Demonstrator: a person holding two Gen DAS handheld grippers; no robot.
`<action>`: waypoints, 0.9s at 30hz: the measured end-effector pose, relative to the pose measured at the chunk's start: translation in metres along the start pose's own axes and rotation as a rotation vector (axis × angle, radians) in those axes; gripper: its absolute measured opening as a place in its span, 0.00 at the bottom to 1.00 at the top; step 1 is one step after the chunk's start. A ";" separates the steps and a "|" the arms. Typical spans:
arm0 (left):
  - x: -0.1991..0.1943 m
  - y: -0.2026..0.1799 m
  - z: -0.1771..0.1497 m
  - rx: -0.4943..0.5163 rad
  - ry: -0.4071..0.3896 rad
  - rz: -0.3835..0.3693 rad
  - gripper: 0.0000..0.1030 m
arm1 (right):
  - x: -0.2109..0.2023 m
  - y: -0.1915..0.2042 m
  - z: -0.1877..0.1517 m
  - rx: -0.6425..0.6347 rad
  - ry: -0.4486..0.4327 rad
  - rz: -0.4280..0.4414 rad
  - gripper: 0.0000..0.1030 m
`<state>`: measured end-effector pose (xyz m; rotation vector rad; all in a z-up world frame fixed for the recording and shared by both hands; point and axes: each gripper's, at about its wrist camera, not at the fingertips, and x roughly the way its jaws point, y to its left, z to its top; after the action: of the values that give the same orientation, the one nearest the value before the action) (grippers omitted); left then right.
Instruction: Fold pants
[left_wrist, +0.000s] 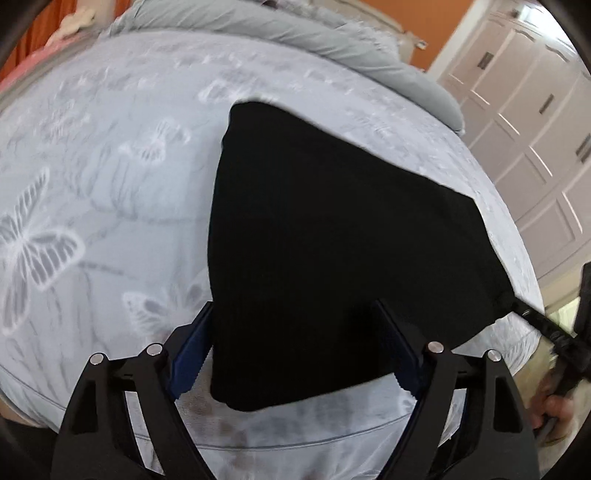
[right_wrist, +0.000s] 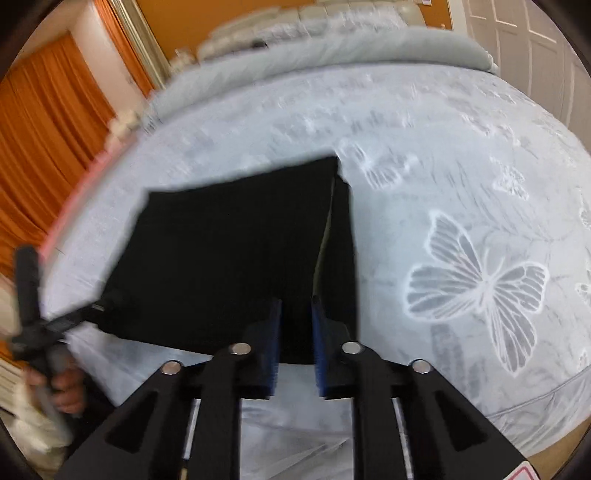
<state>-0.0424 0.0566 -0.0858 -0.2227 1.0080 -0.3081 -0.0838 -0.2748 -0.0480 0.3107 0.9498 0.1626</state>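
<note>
Black pants (left_wrist: 325, 240) lie folded flat on a pale blue bedspread with white butterflies (left_wrist: 92, 177). My left gripper (left_wrist: 295, 317) is wide open over the near edge of the pants, one blue pad on each side. In the right wrist view the pants (right_wrist: 229, 258) show a folded flap along their right side. My right gripper (right_wrist: 297, 314) is partly open over their near edge, with black cloth showing in the narrow gap. The other gripper shows at the left edge of the right wrist view (right_wrist: 33, 314) and at the right edge of the left wrist view (left_wrist: 554, 332).
A rolled grey duvet (right_wrist: 332, 51) lies across the far end of the bed. Orange curtains (right_wrist: 44, 140) hang to the left. White wardrobe doors (left_wrist: 524, 122) stand to the right. The bed's front edge (right_wrist: 517, 424) is near.
</note>
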 end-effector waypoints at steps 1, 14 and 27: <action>-0.001 -0.001 0.000 0.003 -0.008 0.002 0.91 | 0.000 -0.005 -0.003 0.020 -0.002 0.006 0.13; 0.020 0.028 0.006 -0.163 0.092 -0.093 0.95 | 0.045 -0.037 0.011 0.248 0.114 0.065 0.83; -0.001 0.041 0.009 -0.142 0.108 -0.177 0.62 | 0.033 -0.026 -0.032 0.249 0.168 0.101 0.56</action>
<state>-0.0292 0.0952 -0.0936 -0.4296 1.1203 -0.4134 -0.0909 -0.2846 -0.0995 0.5818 1.1242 0.1644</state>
